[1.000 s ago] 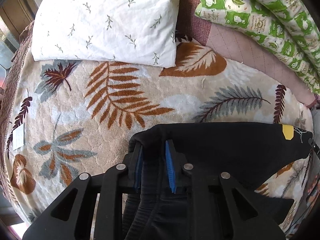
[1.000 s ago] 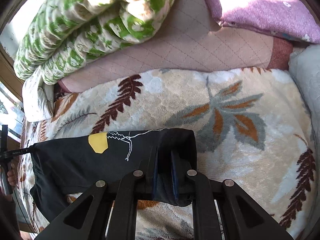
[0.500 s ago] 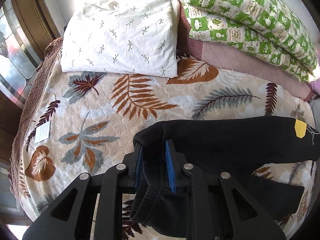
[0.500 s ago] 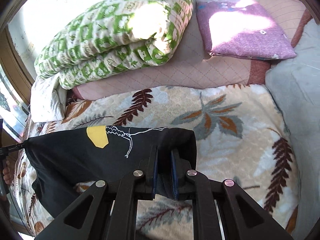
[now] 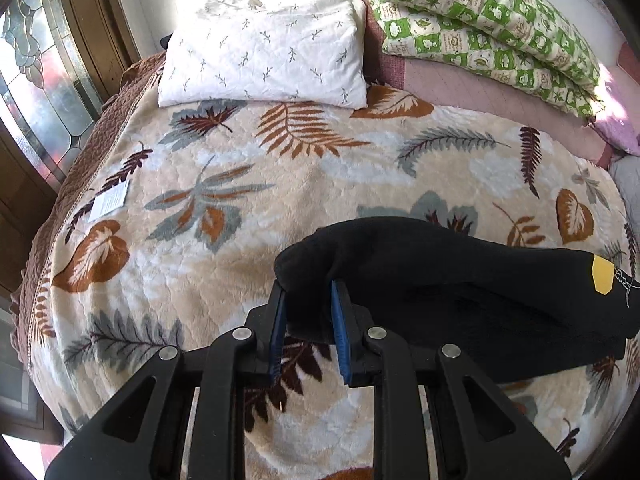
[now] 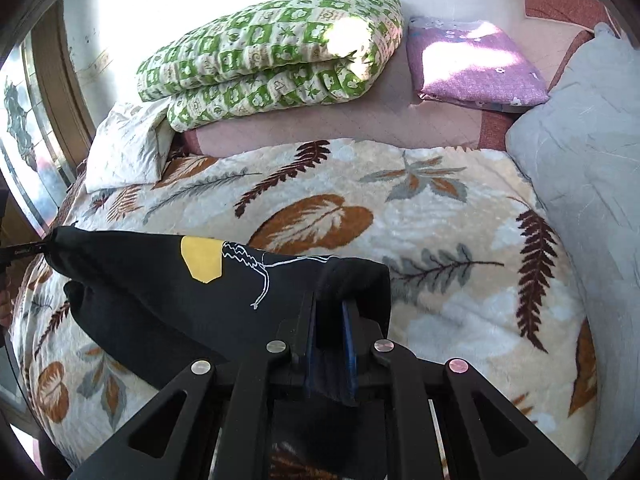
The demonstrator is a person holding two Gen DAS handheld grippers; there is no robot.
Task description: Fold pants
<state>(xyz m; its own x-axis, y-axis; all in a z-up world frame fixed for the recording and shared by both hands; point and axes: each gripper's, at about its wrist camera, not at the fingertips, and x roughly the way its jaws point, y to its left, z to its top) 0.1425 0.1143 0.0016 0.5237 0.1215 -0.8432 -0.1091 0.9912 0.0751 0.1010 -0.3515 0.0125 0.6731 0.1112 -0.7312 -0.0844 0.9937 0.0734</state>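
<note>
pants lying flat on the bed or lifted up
Lifted: the black pants hang stretched between left tongs and right tongs above the blanket.

Both tools, the left tool (image 5: 308, 308) and right tool (image 6: 330, 320), are higher above the bed (image 5: 240, 168) than a second ago, and the pants (image 5: 460, 280) now hang stretched between them, apparently clear of the blanket.

Bed covered by a cream plush blanket (image 5: 248, 152) printed with rust, grey and maroon leaves, edged on one side by a brown quilted spread (image 5: 84, 156). At the head: a white leaf-sprigged pillow (image 5: 264, 52), a folded green-and-cream checked quilt (image 6: 272, 56), a folded purple floral cloth (image 6: 472, 64) and a pale grey pillow (image 6: 580, 168) on a pink quilted sheet (image 6: 360, 120). Stained-glass window (image 5: 36, 76) in a wooden frame; white wall (image 6: 168, 4); strong sunlight.
</note>
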